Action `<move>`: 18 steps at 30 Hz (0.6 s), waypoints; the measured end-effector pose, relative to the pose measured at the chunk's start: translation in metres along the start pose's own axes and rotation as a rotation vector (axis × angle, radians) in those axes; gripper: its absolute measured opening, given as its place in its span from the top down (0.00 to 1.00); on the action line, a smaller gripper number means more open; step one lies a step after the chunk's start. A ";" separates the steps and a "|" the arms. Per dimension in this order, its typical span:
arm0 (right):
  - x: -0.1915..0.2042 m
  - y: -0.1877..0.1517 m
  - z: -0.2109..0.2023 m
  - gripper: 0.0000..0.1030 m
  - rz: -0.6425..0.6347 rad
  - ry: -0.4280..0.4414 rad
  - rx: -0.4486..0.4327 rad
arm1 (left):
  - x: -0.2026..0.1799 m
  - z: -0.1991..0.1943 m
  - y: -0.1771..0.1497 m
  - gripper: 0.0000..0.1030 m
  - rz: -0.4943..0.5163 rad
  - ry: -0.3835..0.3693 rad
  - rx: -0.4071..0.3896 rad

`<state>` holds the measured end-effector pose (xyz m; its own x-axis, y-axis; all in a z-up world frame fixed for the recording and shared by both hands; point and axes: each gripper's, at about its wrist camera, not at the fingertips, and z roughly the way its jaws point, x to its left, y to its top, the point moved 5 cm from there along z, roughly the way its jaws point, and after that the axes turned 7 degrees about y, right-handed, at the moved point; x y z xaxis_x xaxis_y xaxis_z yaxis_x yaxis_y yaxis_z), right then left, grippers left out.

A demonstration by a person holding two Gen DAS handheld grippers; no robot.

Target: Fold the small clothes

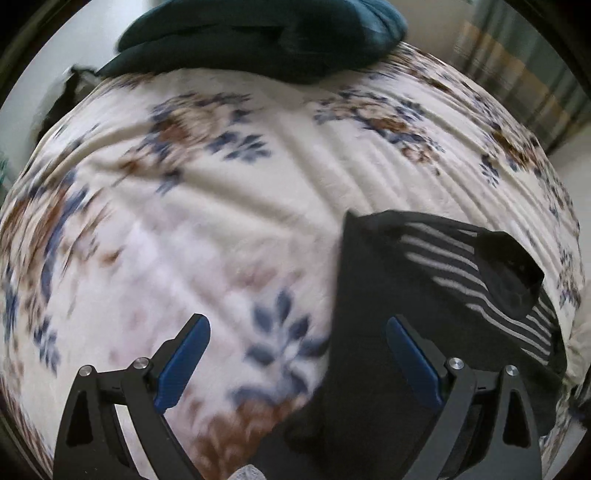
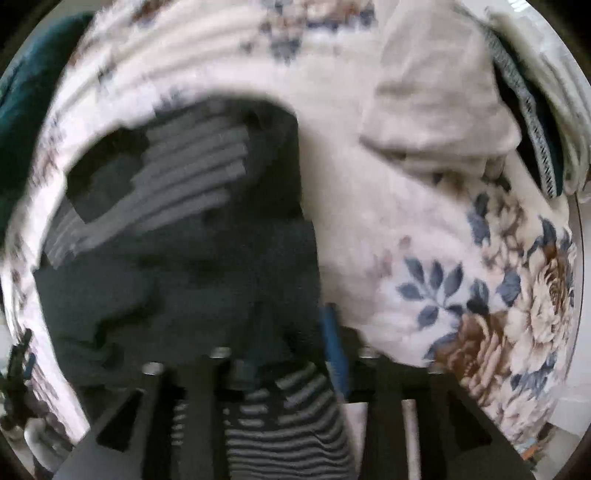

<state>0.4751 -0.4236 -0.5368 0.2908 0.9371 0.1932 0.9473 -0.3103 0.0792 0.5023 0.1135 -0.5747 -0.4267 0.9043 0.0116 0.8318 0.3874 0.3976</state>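
A black garment point(image 1: 369, 295) with grey stripes point(image 1: 443, 258) lies crumpled on the floral blanket point(image 1: 221, 221). My left gripper point(image 1: 295, 319) hangs open just above the bed. Its left finger is over bare blanket and its right finger is over the garment's left edge, with nothing gripped. In the right wrist view the same black garment point(image 2: 184, 277) fills the left half of the picture. My right gripper point(image 2: 291, 332) points down at it with jaws partly apart. A striped fold point(image 2: 291, 424) lies between the fingers. The picture is blurred, and no pad is seen pressing the cloth.
A dark teal cloth or pillow point(image 1: 258, 33) lies at the far end of the bed. A beige cloth point(image 2: 436, 92) and a stack of folded pieces point(image 2: 535, 129) sit on the blanket point(image 2: 369, 221) to the right of the garment.
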 end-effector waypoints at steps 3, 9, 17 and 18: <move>0.022 0.011 -0.007 0.54 -0.034 0.065 -0.054 | -0.025 0.026 0.012 0.05 0.131 0.018 0.025; 0.061 0.014 0.062 0.54 -0.127 0.146 0.132 | -0.036 0.078 0.019 0.03 0.217 0.043 0.105; 0.037 0.029 0.076 0.54 0.025 0.111 0.094 | -0.020 0.055 0.029 0.03 0.204 0.017 0.068; 0.039 0.025 0.066 0.36 0.006 0.081 0.079 | -0.019 0.043 0.029 0.03 0.217 0.016 0.054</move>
<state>0.5192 -0.3843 -0.5914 0.2874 0.9185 0.2716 0.9542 -0.2991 0.0015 0.5499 0.1158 -0.6026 -0.2407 0.9648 0.1058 0.9222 0.1934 0.3347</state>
